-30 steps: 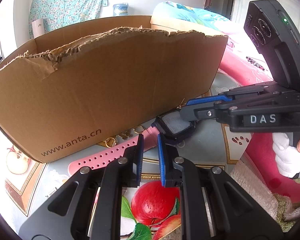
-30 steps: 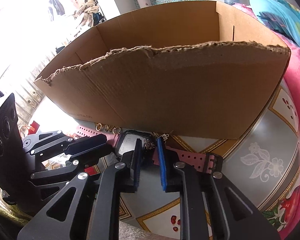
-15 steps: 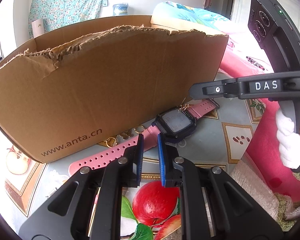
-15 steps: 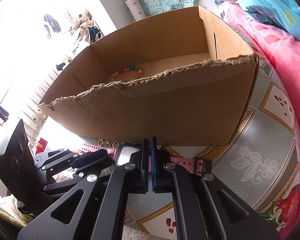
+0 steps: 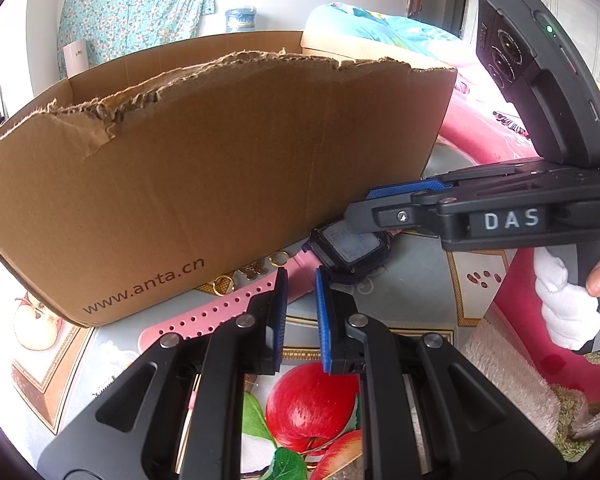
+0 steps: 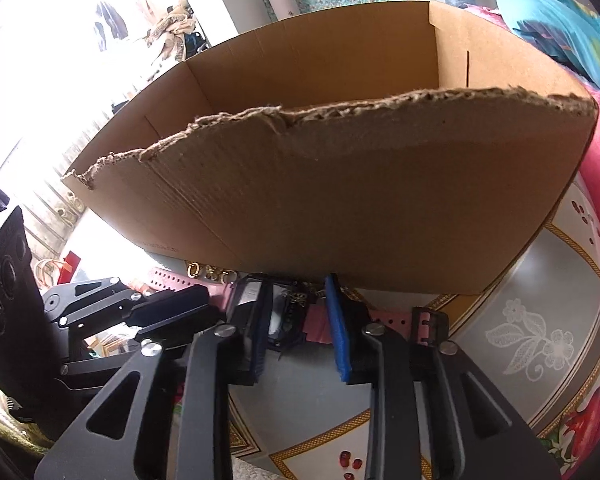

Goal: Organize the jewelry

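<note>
Box: a brown cardboard box (image 5: pixel 220 168) with a torn top edge stands on the patterned tablecloth (image 5: pixel 416 292); its near wall fills the upper half of both views, and printed web-address lettering runs along that wall at 8 o'clock in the left wrist view.
Watch: a watch (image 5: pixel 350 246) with a dark square case and a pink perforated strap lies flat on the tablecloth, just in front of the box's near wall. In the left wrist view the case sits at 3 o'clock of centre and the strap runs from it toward 8 o'clock.
Small jewelry: gold-coloured rings and a small charm (image 5: pixel 252 272) lie at the foot of the box, touching or just beside the strap; which, cannot be told.
Left gripper: the left gripper (image 5: pixel 300 312) points down at the tablecloth at 6 o'clock, its blue-padded jaws a narrow gap apart with nothing between them. The pink strap passes just beyond the fingertips.
Right gripper: the right gripper (image 6: pixel 298 320) enters the left wrist view from 3 o'clock, held by a hand (image 5: pixel 572 296) in a white glove. Its jaws are opening. In the right wrist view they straddle the watch case (image 6: pixel 284 312); whether the pads touch it cannot be told.
</note>
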The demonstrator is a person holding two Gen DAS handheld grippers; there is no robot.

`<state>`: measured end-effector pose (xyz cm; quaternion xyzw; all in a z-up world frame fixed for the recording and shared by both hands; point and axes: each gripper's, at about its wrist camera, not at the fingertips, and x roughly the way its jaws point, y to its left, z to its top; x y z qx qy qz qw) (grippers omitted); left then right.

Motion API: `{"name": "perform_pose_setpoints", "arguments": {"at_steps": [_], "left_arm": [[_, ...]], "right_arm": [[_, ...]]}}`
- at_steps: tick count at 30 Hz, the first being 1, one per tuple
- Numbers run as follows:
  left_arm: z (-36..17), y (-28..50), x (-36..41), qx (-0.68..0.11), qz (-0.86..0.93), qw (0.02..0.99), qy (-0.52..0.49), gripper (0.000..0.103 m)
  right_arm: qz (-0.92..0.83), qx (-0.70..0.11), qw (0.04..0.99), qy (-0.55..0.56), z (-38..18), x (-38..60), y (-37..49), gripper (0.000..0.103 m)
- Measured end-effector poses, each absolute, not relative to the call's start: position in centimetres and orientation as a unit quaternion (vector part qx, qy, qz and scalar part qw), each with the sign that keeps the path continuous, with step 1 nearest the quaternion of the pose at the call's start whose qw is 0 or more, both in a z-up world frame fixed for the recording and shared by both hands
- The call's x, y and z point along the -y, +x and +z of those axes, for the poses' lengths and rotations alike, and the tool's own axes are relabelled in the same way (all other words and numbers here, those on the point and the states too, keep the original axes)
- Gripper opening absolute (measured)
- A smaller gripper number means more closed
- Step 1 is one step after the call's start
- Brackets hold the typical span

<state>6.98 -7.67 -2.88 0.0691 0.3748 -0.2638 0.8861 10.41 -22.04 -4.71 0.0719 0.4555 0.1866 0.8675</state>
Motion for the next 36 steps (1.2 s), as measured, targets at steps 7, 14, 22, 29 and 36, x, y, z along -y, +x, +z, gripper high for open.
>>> {"name": "perform_pose_setpoints", "arguments": {"at_steps": [7, 14, 22, 29, 36], "left_arm": [[-2.9, 7.0, 7.7, -0.374, -0.264, 0.886, 0.071, 0.013], [-2.9, 7.0, 7.7, -0.373, -0.263, 0.887, 0.072, 0.013], [-2.9, 7.0, 7.7, -0.373, -0.263, 0.887, 0.074, 0.013], [-2.9, 6.8, 7.9, -0.373, -0.261, 0.887, 0.081, 0.013], [-2.8, 6.7, 8.2, -0.373, -0.258, 0.887, 0.083, 0.013]], "right_arm": [[0.195, -0.455, 0.865, 0.085, -4.7, 21.8, 10.1, 0.004], [0.183, -0.442, 0.867, 0.140, -4.2, 24.3, 10.0, 0.003], [0.158, -0.441, 0.872, 0.140, -4.2, 24.3, 9.7, 0.003], [0.131, -0.434, 0.877, 0.161, -4.4, 25.7, 9.5, 0.003], [0.084, -0.428, 0.879, 0.190, -4.4, 28.2, 8.9, 0.004]]}}
